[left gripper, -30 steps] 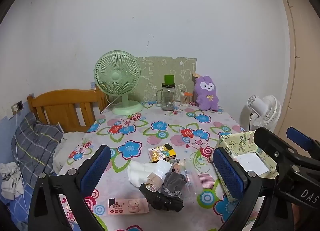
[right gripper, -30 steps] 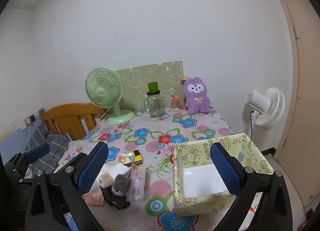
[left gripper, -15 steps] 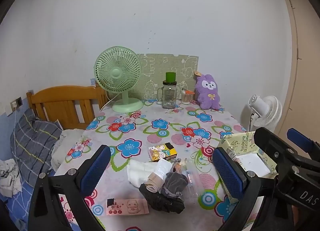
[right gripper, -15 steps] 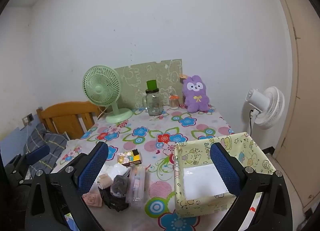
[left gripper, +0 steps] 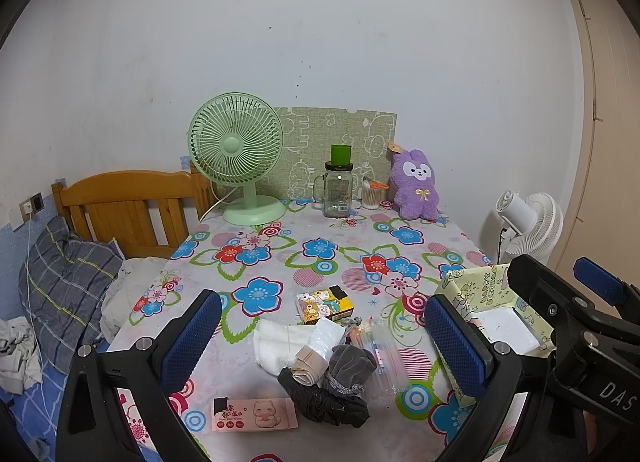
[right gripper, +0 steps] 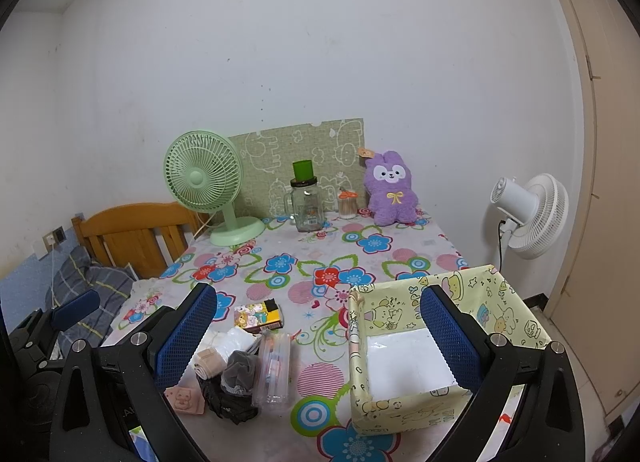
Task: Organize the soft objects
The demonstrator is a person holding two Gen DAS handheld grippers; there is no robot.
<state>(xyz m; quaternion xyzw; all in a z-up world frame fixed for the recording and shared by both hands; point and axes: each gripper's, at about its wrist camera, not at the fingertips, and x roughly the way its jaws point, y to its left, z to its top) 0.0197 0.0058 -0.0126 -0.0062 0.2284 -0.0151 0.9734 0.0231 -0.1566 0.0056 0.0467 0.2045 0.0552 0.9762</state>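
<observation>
Near the front edge of the flowered table (left gripper: 328,258), at about 6 o'clock in the left wrist view, lies a small heap of soft things. On top sits a grey drawstring pouch (left gripper: 347,370), velvety and crumpled, its cord end trailing toward 12 o'clock. Under it spreads a black plastic bag (left gripper: 324,398), wrinkled and shiny, and against its 9 o'clock side rests a beige rolled cloth (left gripper: 305,362). Touching the heap at 10 o'clock is a folded white cloth (left gripper: 276,346), its long side running roughly from 10 to 4 o'clock. A clear plastic case (left gripper: 380,358) of pens lies just beside the pouch at 3 o'clock, its long axis running from 12 to 6 o'clock. A pink tissue packet (left gripper: 256,414) with a cartoon animal and small print too fine to read lies flat at 7 o'clock, long axis from 9 to 3. A small cartoon box (left gripper: 324,304), yellow and black, sits at 12 o'clock of the heap.

At 3 o'clock stands an open yellow box (right gripper: 404,402) with a white floor, printed with cartoon dogs and letters that seem to read "HAPPY".

Both tools hang above the table edge, touching nothing. The left gripper (left gripper: 322,346) has its blue padded fingers spread wide around the heap, and the right gripper (right gripper: 318,340) is likewise spread, one finger over the heap, the other over the yellow box. Its body shows the letters "DAS" in the left wrist view.
</observation>
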